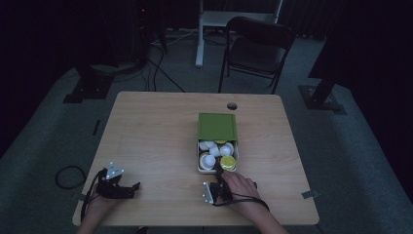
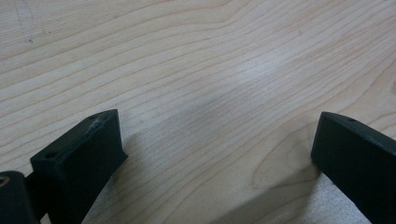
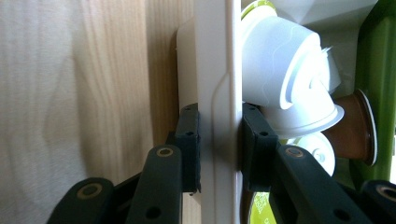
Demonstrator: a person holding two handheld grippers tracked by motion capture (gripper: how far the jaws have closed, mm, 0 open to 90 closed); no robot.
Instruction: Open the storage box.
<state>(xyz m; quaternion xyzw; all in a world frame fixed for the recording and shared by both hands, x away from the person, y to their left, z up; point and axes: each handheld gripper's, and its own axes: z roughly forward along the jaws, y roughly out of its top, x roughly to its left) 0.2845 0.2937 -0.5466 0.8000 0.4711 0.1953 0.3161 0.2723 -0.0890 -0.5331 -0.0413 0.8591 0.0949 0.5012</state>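
Observation:
A green box (image 1: 217,126) sits right of the table's middle, and its white drawer (image 1: 200,167) is pulled out toward me. The drawer holds several white capsules (image 1: 211,151) and a yellow-lidded one (image 1: 228,163). My right gripper (image 1: 222,179) is shut on the drawer's front wall (image 3: 217,88), one pad on each face of it (image 3: 219,144). Behind that wall lie a white capsule (image 3: 285,79) and a brown one (image 3: 355,128), beside the green box (image 3: 384,70). My left gripper (image 1: 135,185) rests near the front left corner, open over bare wood (image 2: 217,144).
The wooden table (image 1: 156,141) has a round cable hole (image 1: 232,106) behind the box. A black chair (image 1: 255,46) stands beyond the far edge. On the floor at the left lies a coiled cable (image 1: 70,176).

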